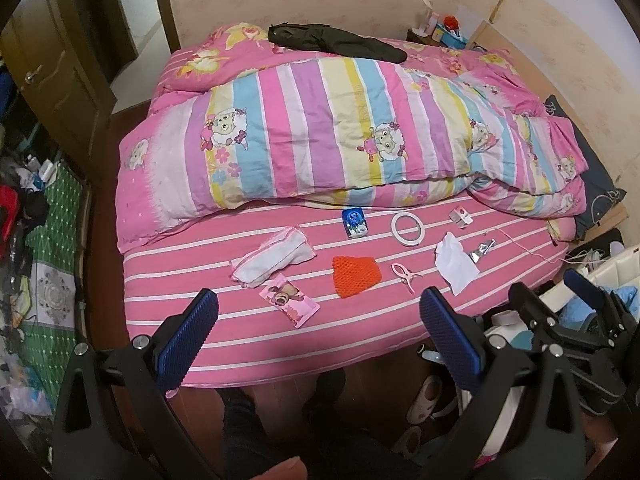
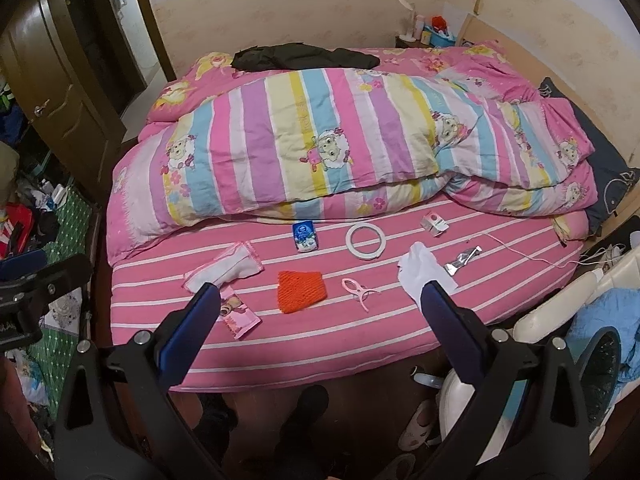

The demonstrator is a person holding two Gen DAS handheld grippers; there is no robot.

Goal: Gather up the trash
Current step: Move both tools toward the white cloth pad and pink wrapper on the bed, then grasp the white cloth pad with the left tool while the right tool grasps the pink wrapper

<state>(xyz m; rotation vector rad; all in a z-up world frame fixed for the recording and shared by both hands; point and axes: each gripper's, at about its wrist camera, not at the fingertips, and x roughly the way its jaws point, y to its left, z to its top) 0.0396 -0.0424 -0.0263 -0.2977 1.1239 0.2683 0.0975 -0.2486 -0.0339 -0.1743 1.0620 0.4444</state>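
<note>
A bedroom with pale patterned walls holds a bed covered in a pink sheet with white stripes, a rumpled striped quilt with cartoon sheep heaped across its far half and a dark garment lying at the far edge. Scattered along the bare near half of the bed are a pink-trimmed white packet toward the left edge, a pink cartoon wrapper just in front of it, a blue packet near the quilt, an orange mesh piece at the middle, a white tape ring, a pink clip, a white tissue toward the right edge, a crumpled foil wrapper beside it, and a small white-and-red box. The left tool and right tool both hover over the bed's near edge, fingers wide apart and holding nothing. A dark mesh bin stands off the bed's right corner.
</note>
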